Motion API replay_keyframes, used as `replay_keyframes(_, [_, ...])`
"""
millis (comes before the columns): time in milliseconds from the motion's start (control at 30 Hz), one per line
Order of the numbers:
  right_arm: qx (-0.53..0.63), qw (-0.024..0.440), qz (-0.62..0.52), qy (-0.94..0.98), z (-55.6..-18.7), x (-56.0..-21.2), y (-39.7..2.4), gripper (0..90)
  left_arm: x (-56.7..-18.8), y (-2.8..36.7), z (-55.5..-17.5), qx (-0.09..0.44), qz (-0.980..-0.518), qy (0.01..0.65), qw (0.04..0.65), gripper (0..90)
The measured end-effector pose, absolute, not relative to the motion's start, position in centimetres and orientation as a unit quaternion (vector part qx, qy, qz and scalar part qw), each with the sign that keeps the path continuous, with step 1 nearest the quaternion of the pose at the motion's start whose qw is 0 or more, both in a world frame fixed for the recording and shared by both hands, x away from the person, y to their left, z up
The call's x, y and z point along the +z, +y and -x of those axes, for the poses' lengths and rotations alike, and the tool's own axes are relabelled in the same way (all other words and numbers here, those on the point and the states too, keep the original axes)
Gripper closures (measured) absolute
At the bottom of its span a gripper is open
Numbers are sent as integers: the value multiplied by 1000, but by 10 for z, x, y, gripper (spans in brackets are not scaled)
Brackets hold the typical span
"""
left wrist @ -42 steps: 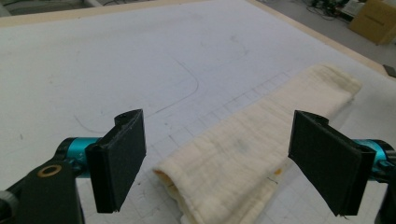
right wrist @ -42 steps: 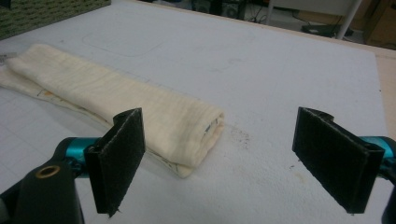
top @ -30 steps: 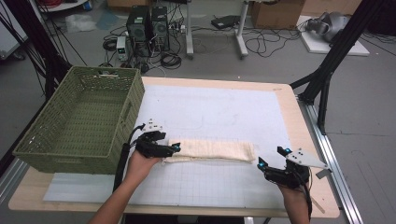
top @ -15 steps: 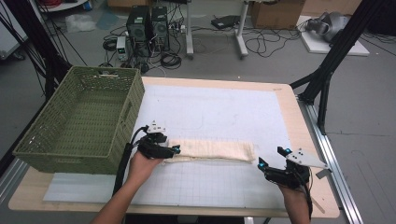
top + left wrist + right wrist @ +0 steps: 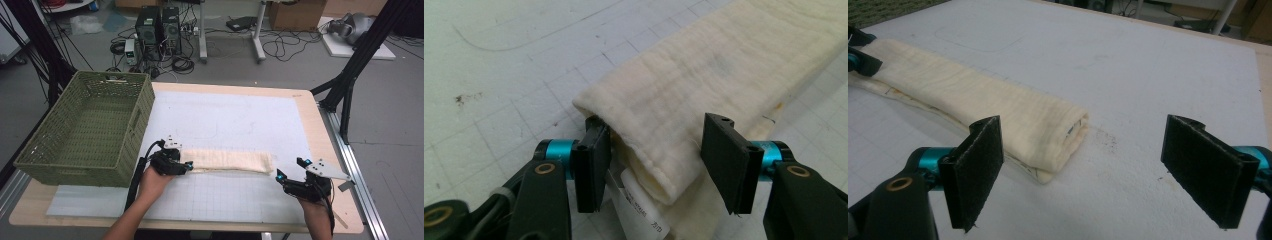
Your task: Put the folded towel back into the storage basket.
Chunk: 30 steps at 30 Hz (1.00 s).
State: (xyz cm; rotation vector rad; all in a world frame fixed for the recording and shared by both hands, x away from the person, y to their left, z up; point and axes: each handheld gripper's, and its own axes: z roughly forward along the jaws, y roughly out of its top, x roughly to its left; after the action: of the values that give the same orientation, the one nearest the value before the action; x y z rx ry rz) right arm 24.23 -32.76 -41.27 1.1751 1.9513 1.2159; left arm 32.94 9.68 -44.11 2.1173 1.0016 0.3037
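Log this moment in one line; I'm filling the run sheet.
left tongs: closing around folded cloth end | right tongs: open, off cloth | basket: left

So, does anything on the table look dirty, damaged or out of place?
Small things only. Dark specks lie on the white mat just past the folded cream cloth. The cloth has faint brownish stains along its lower edge, and a white label sticks out at its other end.

table wooden | white grid mat | folded cream cloth on mat | green basket left
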Motion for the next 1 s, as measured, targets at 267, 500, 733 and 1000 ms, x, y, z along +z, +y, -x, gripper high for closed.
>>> replay_keyframes(267, [451, 273, -437, 729, -243, -414, -327, 162, -441, 97, -329, 100, -827, 389, 394, 703])
replay_keyframes(500, [451, 270, -438, 729, -244, -415, -327, 162, -442, 96, -329, 103, -831, 376, 397, 706])
replay_keyframes(733, [452, 271, -436, 729, -244, -416, -327, 162, -445, 98, -324, 109, -821, 373, 419, 816])
replay_keyframes(1000, [459, 275, -437, 723, -244, -416, -327, 161, -443, 104, -317, 109, -798, 374, 460, 824])
